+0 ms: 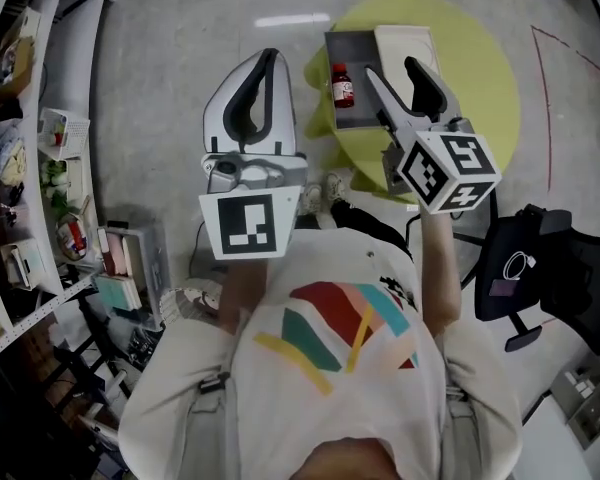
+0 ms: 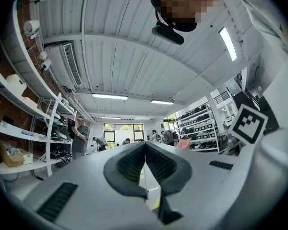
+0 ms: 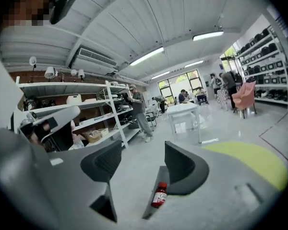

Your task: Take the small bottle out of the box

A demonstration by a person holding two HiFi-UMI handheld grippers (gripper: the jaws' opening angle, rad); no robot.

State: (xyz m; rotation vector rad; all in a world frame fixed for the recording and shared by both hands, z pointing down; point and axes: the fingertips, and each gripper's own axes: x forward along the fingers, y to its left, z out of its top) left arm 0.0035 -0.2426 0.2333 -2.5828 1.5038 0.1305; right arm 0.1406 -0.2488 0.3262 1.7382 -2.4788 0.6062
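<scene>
A small bottle [image 1: 342, 86] with a red cap and red label lies in an open grey box [image 1: 363, 56] on a round yellow-green table [image 1: 485, 73]. The box's pale lid [image 1: 405, 43] is folded back to the right. My right gripper [image 1: 390, 68] hangs over the box, open and holding nothing. In the right gripper view the bottle [image 3: 159, 194] shows well below the gap of the right gripper [image 3: 143, 150], beside the box's wall [image 3: 155, 181]. My left gripper [image 1: 270, 56] is held left of the table over the floor, shut and empty, its pads meeting [image 2: 145, 145].
Cluttered shelves [image 1: 40, 168] run along the left. A black office chair [image 1: 540, 268] stands at the right. The person's shoes [image 1: 330, 193] are at the table's near edge. Several people stand far off by the shelves [image 3: 137, 111].
</scene>
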